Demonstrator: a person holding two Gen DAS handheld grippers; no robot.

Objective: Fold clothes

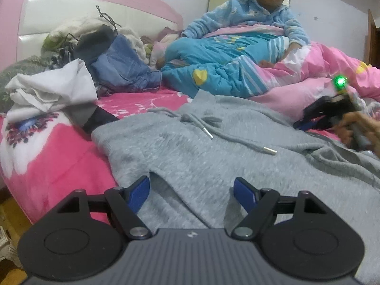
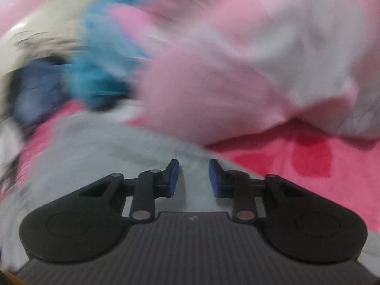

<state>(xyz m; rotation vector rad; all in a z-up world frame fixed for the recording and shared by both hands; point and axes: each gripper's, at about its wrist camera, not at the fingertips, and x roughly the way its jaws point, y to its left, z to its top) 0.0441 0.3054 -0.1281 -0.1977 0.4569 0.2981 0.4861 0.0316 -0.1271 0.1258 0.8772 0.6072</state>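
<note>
The left gripper (image 1: pixel 191 191) hovers with jaws wide and empty over the grey sweatpants (image 1: pixel 213 147), which lie spread on the pink bedsheet (image 1: pixel 54 152), waistband and drawstring (image 1: pixel 237 137) away from it. The right gripper (image 2: pixel 193 178), jaws moderately apart and empty, sits above the sweatpants' far edge; its view is blurred. A white garment pile (image 1: pixel 52 90) lies well left.

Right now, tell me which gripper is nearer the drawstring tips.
Left. The left gripper sits open over the grey trousers, just below the drawstring tips. The right gripper is off to their right.
</note>
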